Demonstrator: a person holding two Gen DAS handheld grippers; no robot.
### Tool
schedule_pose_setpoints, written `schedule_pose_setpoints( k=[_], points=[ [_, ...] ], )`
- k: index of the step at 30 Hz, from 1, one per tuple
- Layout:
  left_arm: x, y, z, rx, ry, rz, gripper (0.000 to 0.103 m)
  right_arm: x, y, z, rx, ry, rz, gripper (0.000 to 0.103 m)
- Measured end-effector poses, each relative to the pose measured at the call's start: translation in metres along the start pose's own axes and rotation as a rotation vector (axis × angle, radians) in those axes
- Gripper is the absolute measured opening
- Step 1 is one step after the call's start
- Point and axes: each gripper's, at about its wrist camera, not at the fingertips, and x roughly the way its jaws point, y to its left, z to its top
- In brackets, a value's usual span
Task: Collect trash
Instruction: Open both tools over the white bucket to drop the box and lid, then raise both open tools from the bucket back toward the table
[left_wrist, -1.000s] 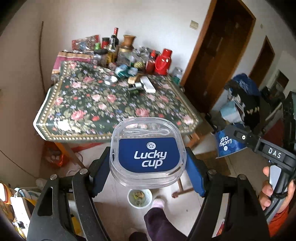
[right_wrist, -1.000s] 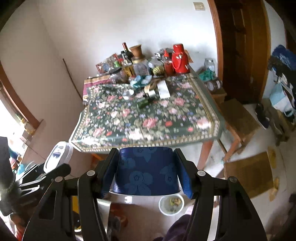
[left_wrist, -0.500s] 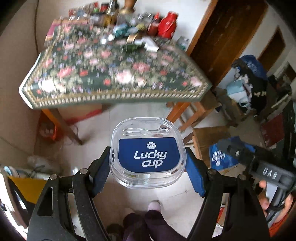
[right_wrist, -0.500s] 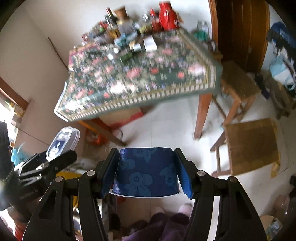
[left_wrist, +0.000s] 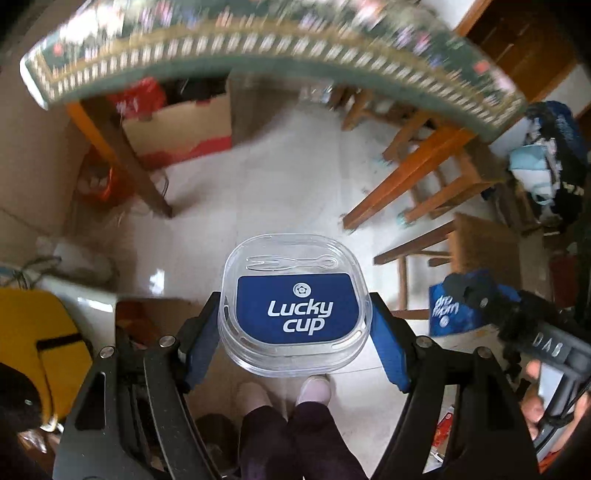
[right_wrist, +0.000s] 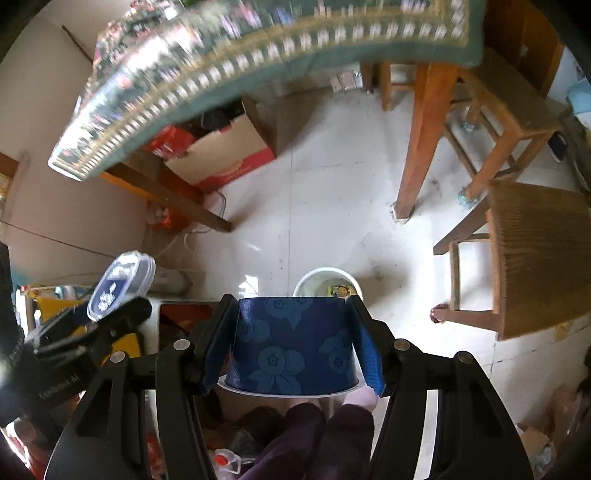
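Both grippers have dropped toward the floor: left gripper (left_wrist: 295, 332) clamps a clear Lucky Cup lid (left_wrist: 294, 308); right gripper (right_wrist: 293, 343), at three o'clock, grips the blue floral cup (right_wrist: 291, 343).

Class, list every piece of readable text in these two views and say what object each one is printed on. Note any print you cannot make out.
"Lucky cup": blue label under the clear lid held in the left gripper.
"DAS": side of the right gripper, seen mirrored.
Blue cup: white lettering, upside down and blurred, unreadable.
Red-and-tan cardboard box: print too blurred.
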Motion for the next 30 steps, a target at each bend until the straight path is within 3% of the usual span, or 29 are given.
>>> schedule_pose_setpoints(
  k=[8,14,19,25,30],
  points=[
    [0.093,0.033,-0.023,-0.063,0.085,0.02,0.074,0.106,-0.011,0.001,-0.052,0.07,0.037,0.057],
    [0.146,0.036,-0.031,-0.071,0.143,0.011,0.074,0.158,-0.02,-0.006,-0.003,0.16,0.087,0.06],
    [0.176,0.028,-0.035,-0.058,0.198,-0.015,0.074,0.161,-0.028,-0.011,0.018,0.186,0.053,0.064],
    [0.197,0.013,-0.032,-0.075,0.262,-0.15,0.077,0.148,-0.046,-0.011,0.057,0.177,-0.006,0.064],
    [0.194,-0.001,-0.024,-0.048,0.272,-0.155,0.077,0.129,-0.052,-0.008,0.073,0.156,-0.034,0.064]
  ],
)
